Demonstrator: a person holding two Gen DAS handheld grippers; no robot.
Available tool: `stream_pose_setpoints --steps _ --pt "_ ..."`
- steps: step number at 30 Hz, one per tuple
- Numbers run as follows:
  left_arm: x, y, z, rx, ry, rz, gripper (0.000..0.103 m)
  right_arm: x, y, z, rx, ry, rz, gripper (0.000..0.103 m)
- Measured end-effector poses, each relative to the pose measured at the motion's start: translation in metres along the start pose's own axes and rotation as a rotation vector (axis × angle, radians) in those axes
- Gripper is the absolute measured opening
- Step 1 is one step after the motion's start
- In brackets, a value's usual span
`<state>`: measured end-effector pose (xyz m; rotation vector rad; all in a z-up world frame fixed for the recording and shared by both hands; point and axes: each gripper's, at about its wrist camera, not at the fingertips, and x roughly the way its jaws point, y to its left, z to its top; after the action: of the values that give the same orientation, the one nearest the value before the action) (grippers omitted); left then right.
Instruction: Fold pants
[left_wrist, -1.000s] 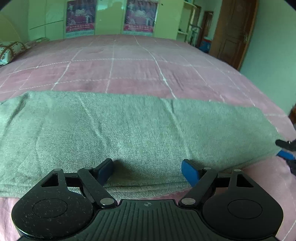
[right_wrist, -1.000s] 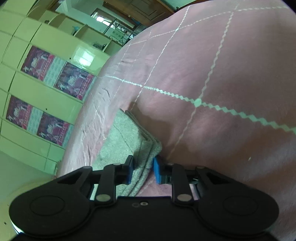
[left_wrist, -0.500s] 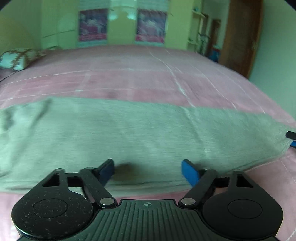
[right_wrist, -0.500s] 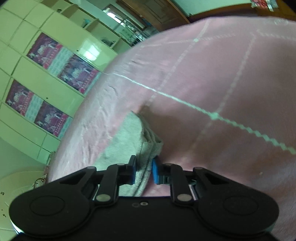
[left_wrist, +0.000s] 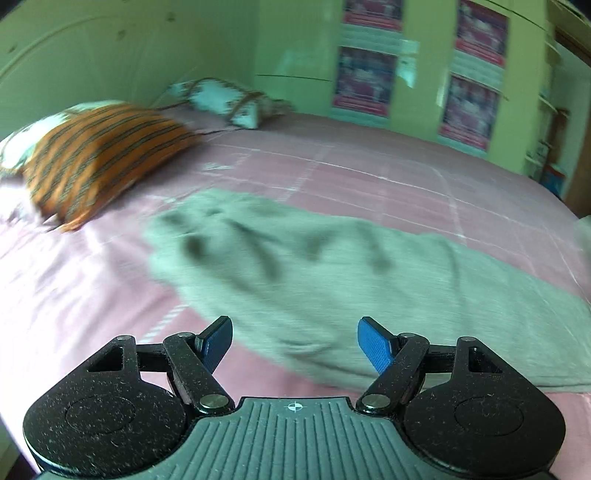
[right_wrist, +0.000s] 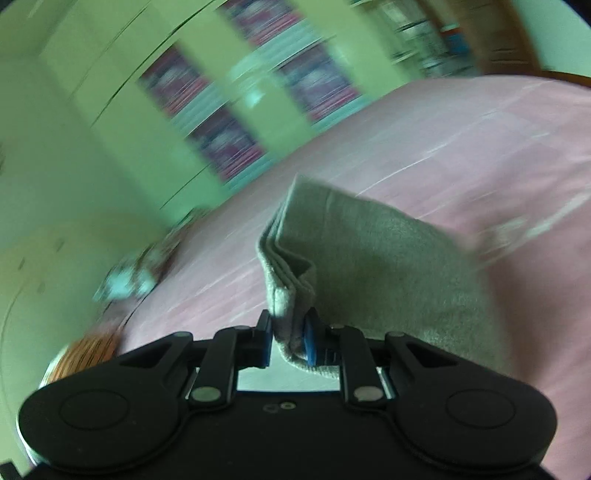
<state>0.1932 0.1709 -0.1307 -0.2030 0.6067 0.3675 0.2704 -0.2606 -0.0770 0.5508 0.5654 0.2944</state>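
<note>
Grey-green pants lie folded lengthwise across the pink bed, their wrinkled waist end toward the pillows. My left gripper hovers over the near edge of the pants with its blue pads wide apart; it is open and nothing is between them. In the right wrist view, my right gripper is shut on the layered leg end of the pants. That end is raised off the pink bed, and the cloth trails away to the right. Both views are motion-blurred.
An orange striped pillow and a white patterned pillow lie at the head of the bed. A green wardrobe with posters stands behind the bed. The orange pillow also shows low on the left in the right wrist view.
The left gripper has swept left along the pants to the waist end near the pillows. The right gripper has rolled and lifted the gripped leg end off the bed.
</note>
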Motion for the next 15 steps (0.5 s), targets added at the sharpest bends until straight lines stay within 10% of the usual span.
stream_pose_setpoints --steps 6,15 --pt "0.015 0.026 -0.01 -0.054 0.025 -0.034 0.076 0.098 0.093 -0.102 -0.125 0.378 0.097 0.025" --pt "0.015 -0.043 -0.001 0.024 0.022 -0.226 0.075 0.023 0.043 -0.065 -0.026 0.095 0.041 0.025"
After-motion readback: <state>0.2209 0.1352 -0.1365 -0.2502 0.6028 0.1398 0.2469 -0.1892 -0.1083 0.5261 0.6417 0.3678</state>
